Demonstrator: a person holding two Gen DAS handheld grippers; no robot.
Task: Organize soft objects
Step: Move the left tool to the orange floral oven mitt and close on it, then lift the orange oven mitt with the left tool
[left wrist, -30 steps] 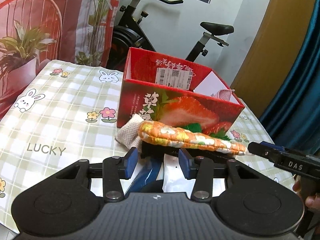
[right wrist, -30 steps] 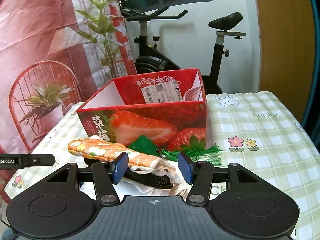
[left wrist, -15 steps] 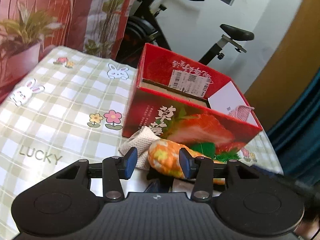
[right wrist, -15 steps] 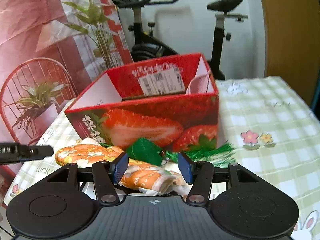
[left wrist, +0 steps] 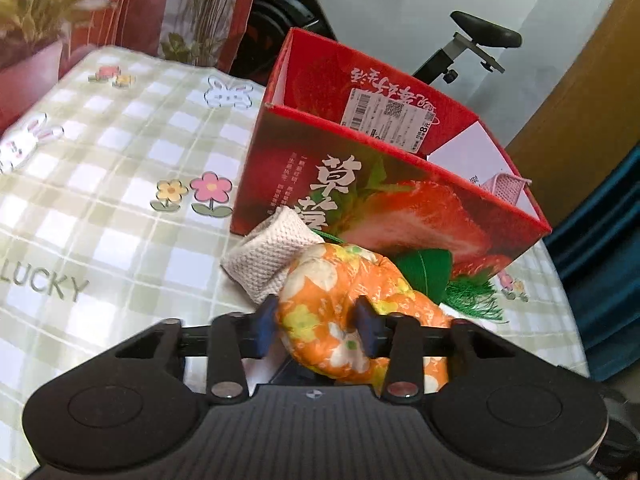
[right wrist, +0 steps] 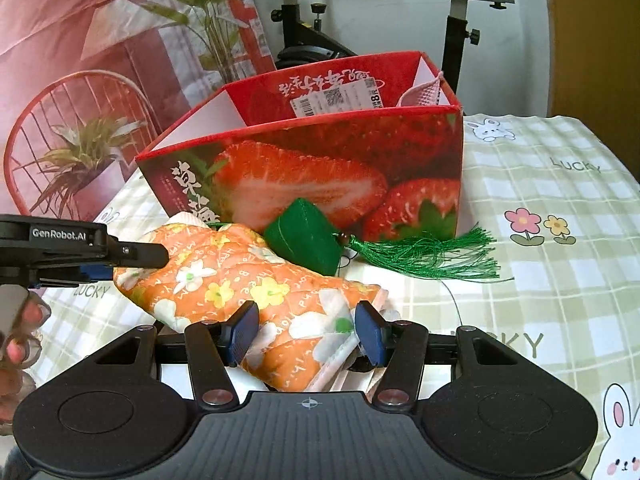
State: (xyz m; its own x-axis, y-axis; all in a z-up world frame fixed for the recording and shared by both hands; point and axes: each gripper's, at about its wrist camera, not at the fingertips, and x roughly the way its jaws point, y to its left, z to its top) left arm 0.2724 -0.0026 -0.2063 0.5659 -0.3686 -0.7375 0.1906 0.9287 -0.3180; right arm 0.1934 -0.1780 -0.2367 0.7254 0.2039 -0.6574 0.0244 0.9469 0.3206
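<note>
An orange floral oven mitt (left wrist: 332,280) lies in front of the red strawberry box (left wrist: 400,208) on the checked tablecloth. My left gripper (left wrist: 316,320) is closing on one end of the mitt, and its blue pads dent the fabric. In the right wrist view, the mitt's (right wrist: 224,276) other end sits between the pads of my right gripper (right wrist: 305,332), which stays open around it. A beige knitted cloth (left wrist: 272,252) lies under the mitt's far side. A green pouch with a tassel (right wrist: 304,240) rests against the box (right wrist: 320,152).
A pink knitted piece (right wrist: 420,96) leans inside the box at its right end. A hand (right wrist: 20,320) holds the left gripper at the left edge. Behind the table stand an exercise bike (right wrist: 304,40) and a printed plant backdrop (right wrist: 80,80). The tablecloth (right wrist: 560,208) extends to the right.
Both grippers moved down and forward onto the mitt. The left jaws narrowed onto its end and bunched it up; the right jaws kept their width and now straddle the other end.
</note>
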